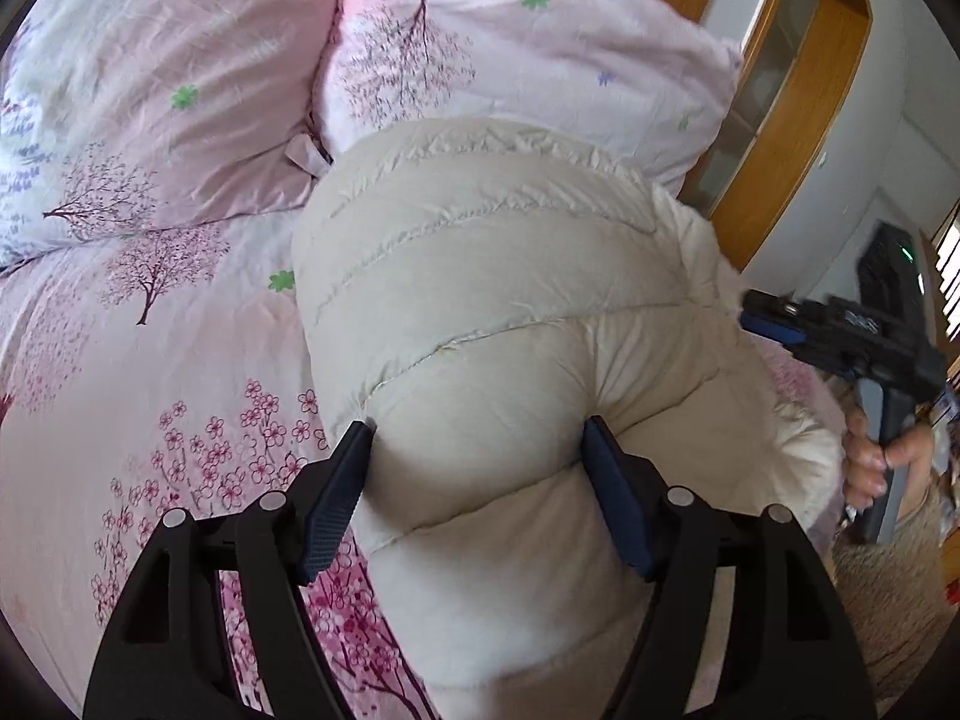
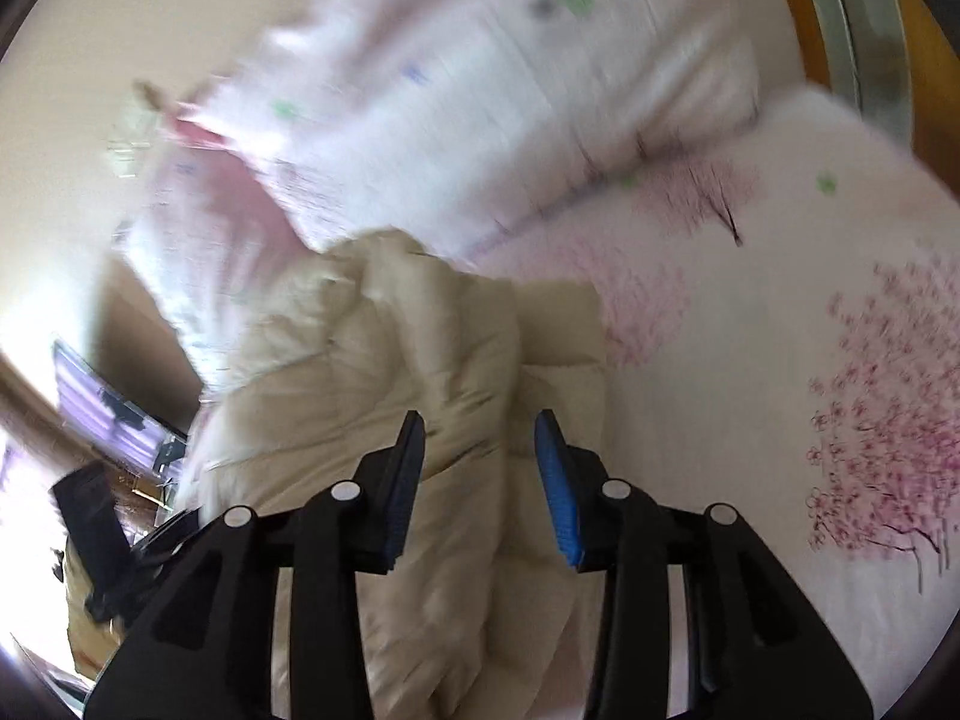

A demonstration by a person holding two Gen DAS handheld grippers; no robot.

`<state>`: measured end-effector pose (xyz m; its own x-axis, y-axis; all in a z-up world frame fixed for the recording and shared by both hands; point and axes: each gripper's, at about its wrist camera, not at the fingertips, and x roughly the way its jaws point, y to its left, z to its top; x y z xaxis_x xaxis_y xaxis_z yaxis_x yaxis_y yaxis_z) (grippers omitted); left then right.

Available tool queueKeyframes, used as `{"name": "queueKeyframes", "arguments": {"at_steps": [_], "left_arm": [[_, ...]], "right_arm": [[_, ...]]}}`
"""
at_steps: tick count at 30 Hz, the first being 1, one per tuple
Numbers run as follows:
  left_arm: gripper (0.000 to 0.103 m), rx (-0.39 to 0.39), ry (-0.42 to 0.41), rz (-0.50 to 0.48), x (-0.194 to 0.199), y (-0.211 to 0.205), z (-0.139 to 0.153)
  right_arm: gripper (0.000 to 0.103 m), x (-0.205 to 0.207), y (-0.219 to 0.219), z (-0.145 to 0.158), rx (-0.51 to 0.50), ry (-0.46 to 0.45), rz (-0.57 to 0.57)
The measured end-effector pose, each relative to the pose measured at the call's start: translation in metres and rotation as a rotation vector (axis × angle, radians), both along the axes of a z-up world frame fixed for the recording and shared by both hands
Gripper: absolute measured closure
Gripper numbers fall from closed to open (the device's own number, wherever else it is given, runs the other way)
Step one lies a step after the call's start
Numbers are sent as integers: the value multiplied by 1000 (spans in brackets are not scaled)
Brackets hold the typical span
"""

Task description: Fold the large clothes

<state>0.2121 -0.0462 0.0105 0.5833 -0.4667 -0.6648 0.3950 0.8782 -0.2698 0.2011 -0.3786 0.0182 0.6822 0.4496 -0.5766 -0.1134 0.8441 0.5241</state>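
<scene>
Closest to the left wrist camera, the left gripper (image 1: pixel 477 498) has its two pads pressed into either side of a puffy bulge of the cream quilted down jacket (image 1: pixel 498 300), so it is grasping the jacket across a thick roll of padding. To the left of it lies bare bedspread (image 1: pixel 120 396), pink with cherry-blossom trees, and toward the head of the bed two matching pillows (image 1: pixel 180 60) lean together. The jacket sits in a bundled heap on the bed, running from the near edge up against the right-hand pillow. Further right, beside the jacket's far flank, the right gripper (image 1: pixel 774 318) hangs clear of the cloth, held in a person's hand (image 1: pixel 870 456) off the bed's right side, with a wooden door frame (image 1: pixel 798 120) behind.

In the blurred right wrist view, the right gripper's (image 2: pixel 480 480) jaws stand apart with nothing pinched; the jacket (image 2: pixel 372 396) lies ahead of and below the tips, and I cannot tell if a pad brushes it. It looks released.

As for progress, the jacket seems gathered into a compact, doubled-over shape, with layers stacked at its right side, so some folding is likely done. It is still lumpy and uneven; squaring and flattening it probably remain.
</scene>
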Motion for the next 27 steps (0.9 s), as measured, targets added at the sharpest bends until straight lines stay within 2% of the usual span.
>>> {"name": "queueKeyframes", "arguments": {"at_steps": [3, 7, 11, 18, 24, 27], "left_arm": [[31, -29, -52, -25, -16, 2, 12], [31, -17, -92, -74, -35, -6, 21], [31, 64, -93, -84, -38, -18, 15], [30, 95, -33, -98, -30, -28, 0], [29, 117, 6, -108, -24, -35, -15], [28, 120, 0, -115, -26, -32, -15]], "right_arm": [[65, -32, 15, 9, -17, -79, 97], [65, -48, 41, -5, -107, -79, 178], [68, -53, 46, -30, -171, -34, 169], [68, -56, 42, -65, -148, 44, 131], [68, -60, 36, -76, -105, 61, 115], [68, -57, 34, -72, -120, 88, 130]]}}
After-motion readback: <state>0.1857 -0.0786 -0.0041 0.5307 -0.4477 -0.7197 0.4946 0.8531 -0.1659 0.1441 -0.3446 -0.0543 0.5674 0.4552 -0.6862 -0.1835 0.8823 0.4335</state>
